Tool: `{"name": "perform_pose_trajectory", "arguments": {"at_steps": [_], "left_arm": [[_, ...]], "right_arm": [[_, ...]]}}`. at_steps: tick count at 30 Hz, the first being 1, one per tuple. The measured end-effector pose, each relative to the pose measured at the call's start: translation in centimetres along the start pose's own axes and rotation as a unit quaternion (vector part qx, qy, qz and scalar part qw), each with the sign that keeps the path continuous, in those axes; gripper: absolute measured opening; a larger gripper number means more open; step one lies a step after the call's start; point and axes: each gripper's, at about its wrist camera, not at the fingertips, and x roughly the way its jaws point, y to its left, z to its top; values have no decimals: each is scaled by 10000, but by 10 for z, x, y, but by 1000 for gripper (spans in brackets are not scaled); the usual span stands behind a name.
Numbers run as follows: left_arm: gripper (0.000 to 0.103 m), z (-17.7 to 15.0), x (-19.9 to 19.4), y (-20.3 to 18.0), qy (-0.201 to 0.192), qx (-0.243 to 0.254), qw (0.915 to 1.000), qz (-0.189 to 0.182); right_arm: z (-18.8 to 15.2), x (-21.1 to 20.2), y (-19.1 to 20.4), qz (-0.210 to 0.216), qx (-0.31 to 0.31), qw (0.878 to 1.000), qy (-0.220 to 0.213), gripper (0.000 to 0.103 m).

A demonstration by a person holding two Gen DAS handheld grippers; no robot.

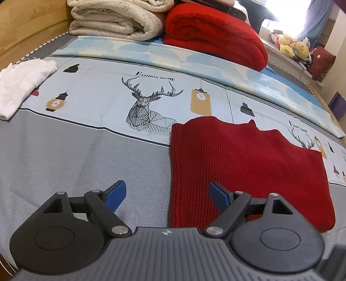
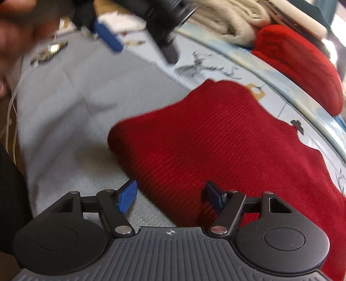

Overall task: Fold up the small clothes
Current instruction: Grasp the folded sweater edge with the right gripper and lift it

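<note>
A folded dark red knit garment (image 1: 244,168) lies flat on the bed, with its left edge running between my left gripper's fingers. My left gripper (image 1: 167,195) is open and empty, just above the garment's near left edge. In the right wrist view the same red garment (image 2: 227,147) fills the middle and right. My right gripper (image 2: 170,196) is open and empty over the garment's near corner. The left gripper (image 2: 140,49) shows blurred at the top of the right wrist view, open, above the grey sheet.
The bed has a grey and pale blue sheet (image 1: 75,155) with deer and lamp prints. A white folded garment (image 1: 21,84) lies at the far left. Folded cream quilts (image 1: 116,19) and a red blanket (image 1: 216,36) are stacked at the head. Plush toys (image 1: 292,45) sit on a shelf at right.
</note>
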Motion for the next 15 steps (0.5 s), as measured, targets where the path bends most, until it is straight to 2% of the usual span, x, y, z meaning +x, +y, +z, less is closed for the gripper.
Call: {"name": "perform_pose_trajectory", "arguments": {"at_steps": [3,6,8,10,12,14,15], "left_arm": [[87,0,2,2,44,-44,10000,-18],[87,1,5,3,79,-63,9999,-34],[87,2,8,4,123,-101,9999,-41],[87,4,12,5,172,-144,9997,-53],[87,5,17,6,261,-215,9993,-126],[87,7,24,8,420,-335,9980,-326],[87,7,27,9,524,-420,9966,-471]], "right_arm": [[-2,10,6,-203,-352,9992,-22,73],[4,12,4,-188,-443,9988,-45,73],[5,12,3,-184,-523,9984,-76,69],[5,10,4,-209,-645,9976,-154,59],[7,6,3,-140,-695,9972,-241,36],[10,-2,2,-141,-684,9969,-363,22],[13,-3,-2,-122,-652,9969,-418,19]]}}
